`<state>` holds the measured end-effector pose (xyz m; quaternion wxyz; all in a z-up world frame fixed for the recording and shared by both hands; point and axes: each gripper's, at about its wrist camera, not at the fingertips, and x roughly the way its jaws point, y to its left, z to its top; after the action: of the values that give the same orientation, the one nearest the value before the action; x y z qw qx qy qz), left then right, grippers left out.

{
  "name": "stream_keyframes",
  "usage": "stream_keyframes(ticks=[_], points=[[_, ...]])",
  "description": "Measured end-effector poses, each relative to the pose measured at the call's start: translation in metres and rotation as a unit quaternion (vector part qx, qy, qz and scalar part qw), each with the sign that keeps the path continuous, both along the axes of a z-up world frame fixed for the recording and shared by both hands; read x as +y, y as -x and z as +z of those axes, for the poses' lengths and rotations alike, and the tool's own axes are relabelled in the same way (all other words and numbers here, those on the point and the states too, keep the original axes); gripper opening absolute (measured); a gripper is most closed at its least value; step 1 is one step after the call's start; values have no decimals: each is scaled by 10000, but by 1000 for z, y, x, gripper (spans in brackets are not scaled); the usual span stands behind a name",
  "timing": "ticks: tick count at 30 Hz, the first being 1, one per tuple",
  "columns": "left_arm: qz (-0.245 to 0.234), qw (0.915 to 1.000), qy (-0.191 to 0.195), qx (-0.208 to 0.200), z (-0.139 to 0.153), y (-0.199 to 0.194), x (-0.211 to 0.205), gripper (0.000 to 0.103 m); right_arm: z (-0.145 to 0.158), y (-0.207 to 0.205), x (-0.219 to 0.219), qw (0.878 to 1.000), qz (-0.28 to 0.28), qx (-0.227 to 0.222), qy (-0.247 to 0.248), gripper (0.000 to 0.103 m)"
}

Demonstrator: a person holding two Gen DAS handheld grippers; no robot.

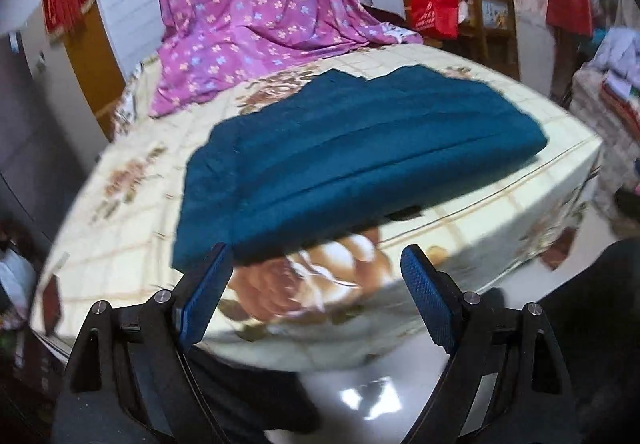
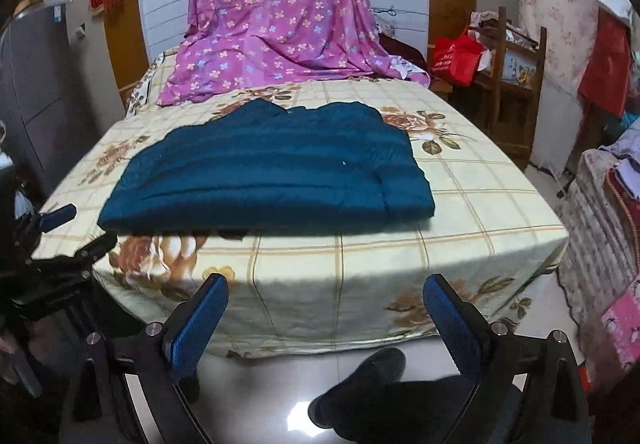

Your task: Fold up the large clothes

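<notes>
A dark teal garment (image 2: pixel 268 167) lies folded into a broad rectangle on a bed with a cream floral checked sheet (image 2: pixel 480 211). In the left wrist view the same teal garment (image 1: pixel 352 159) fills the middle, its near edge just beyond the fingertips. My left gripper (image 1: pixel 316 256) is open with nothing between its blue pads, hovering over the bed's near edge. My right gripper (image 2: pixel 326 284) is open and empty too, held back from the bed's front side, above the floor. The left gripper (image 2: pixel 60 215) also shows at the left edge of the right wrist view.
A purple flowered sheet (image 2: pixel 280 15) is draped at the head of the bed. A wooden rack (image 2: pixel 516 83) with a red bag (image 2: pixel 456 55) stands to the right, with piled fabrics (image 2: pixel 600 203) nearer. A person's dark shoe (image 2: pixel 360 384) rests on the glossy floor below.
</notes>
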<state>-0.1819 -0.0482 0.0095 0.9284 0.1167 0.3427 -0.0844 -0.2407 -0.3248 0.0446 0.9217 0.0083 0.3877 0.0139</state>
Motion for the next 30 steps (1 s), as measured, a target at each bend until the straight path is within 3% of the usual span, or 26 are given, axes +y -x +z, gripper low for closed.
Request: stream_keyframes(ticks=[7,10,13,17,24,28,30], points=[[194,9954,936,-25,21,7,12,86,-3,5,-10,9997,-98,89,-224,97],[376,9962,791,8,29,7,15,86,-1,6,-13,9996,-121,64,-259,97],[468,9947,918,-54,31,11,21,86,2,7,-12,9997,-92,16,-227,97],[548,9976,414,113,27,9,13,86,8,12,-6,9999,-52,-88,-53,97],[363,9965,678,343,27,15,8,86,19,17,3,9997,34,-239,82,97],[295,9952,767,525,24,14,6,96,23,21,7,9993,58,-316,164,97],[244,9947,836,552,24,14,6,96,23,22,9,9992,75,-329,219,97]])
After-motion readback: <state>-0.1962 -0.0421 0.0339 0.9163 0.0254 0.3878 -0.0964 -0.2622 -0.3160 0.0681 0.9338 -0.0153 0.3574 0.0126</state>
